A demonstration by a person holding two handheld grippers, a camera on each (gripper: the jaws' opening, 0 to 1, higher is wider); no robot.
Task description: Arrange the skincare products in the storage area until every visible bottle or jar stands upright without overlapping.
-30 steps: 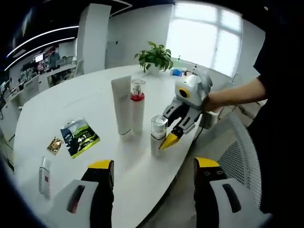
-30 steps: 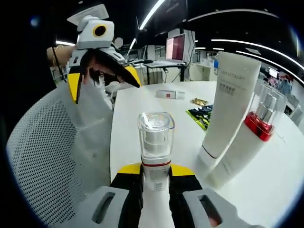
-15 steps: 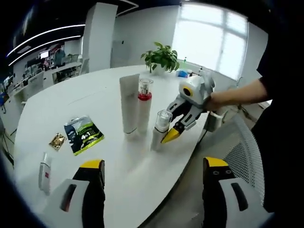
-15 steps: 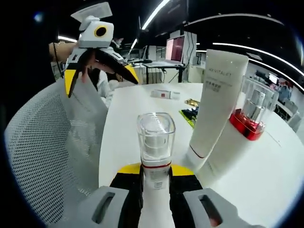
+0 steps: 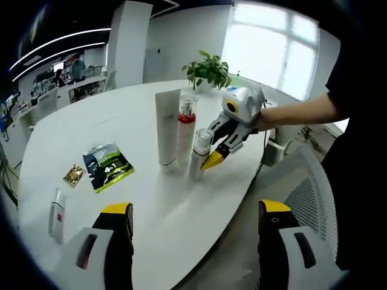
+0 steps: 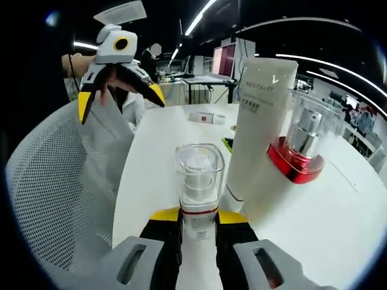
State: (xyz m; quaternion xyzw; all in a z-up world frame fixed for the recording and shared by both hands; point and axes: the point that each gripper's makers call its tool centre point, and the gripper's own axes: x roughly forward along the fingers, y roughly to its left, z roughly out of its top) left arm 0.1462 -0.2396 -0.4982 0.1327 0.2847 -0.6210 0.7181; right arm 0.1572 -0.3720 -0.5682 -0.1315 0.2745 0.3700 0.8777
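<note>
While the right gripper (image 6: 198, 225) squeezes the small clear-capped bottle (image 6: 199, 181) upright on the white table (image 5: 121, 121), just beside the red-collared pump bottle (image 5: 185, 130) and white tube (image 5: 165, 127), the left gripper (image 5: 190, 211) hangs wide open.

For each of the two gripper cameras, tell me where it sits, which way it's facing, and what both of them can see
Left gripper view: rides on the open left gripper held off the white table, looking across it toward the window; a person's forearm brings in the right gripper.
Right gripper view: rides on the right gripper, low at the table edge, facing the office, jaws shut on the clear-capped bottle; the left gripper is raised beyond.
Shared: that bottle, the white tube, the red-collared bottle.
</note>
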